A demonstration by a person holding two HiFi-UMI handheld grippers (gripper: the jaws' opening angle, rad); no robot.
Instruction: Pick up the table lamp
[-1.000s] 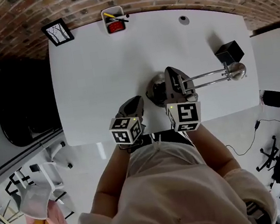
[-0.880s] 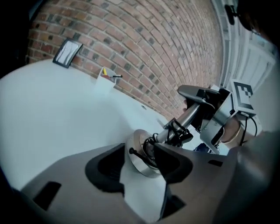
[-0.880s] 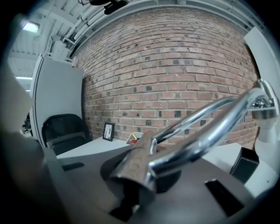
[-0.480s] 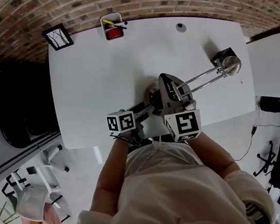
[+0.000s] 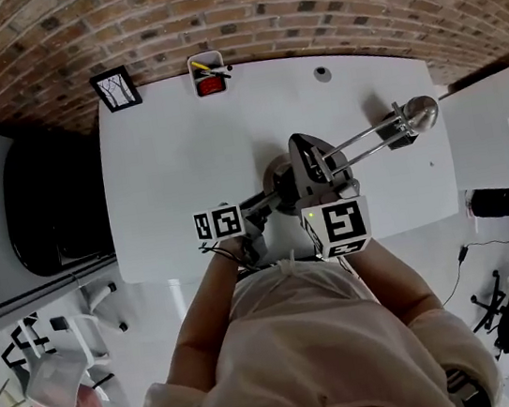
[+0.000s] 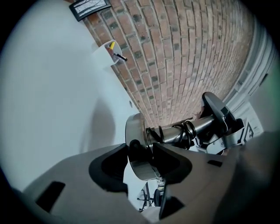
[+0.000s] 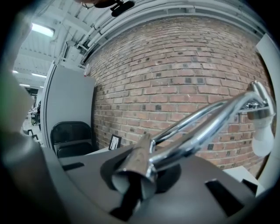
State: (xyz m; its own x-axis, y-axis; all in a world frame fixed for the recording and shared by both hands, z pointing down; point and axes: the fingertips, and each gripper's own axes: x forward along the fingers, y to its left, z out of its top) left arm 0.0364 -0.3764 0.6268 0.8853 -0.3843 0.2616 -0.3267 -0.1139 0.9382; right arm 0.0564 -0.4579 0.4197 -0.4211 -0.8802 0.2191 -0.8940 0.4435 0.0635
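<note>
Seen from above, a lamp [image 5: 368,136] is held nearly level over the near edge of a white desk [image 5: 163,164], around 6 o'clock. The left gripper [image 5: 264,204] is closing its jaws on the rim of the round base [image 6: 139,151], with the pads apparently touching it. The right gripper [image 5: 308,152] is clamped tight on the chrome stem. The head [image 5: 421,110] reaches toward 2 o'clock.

The smooth stem could twist in that hold, or the thin rim could slip free, and the far head would swing down.

A black chair [image 5: 47,210] stands at 9 o'clock. On the desk, a picture frame [image 5: 113,89] is at 11 and a pen cup [image 5: 208,74] at 12. A brick wall [image 5: 300,1] runs behind.
</note>
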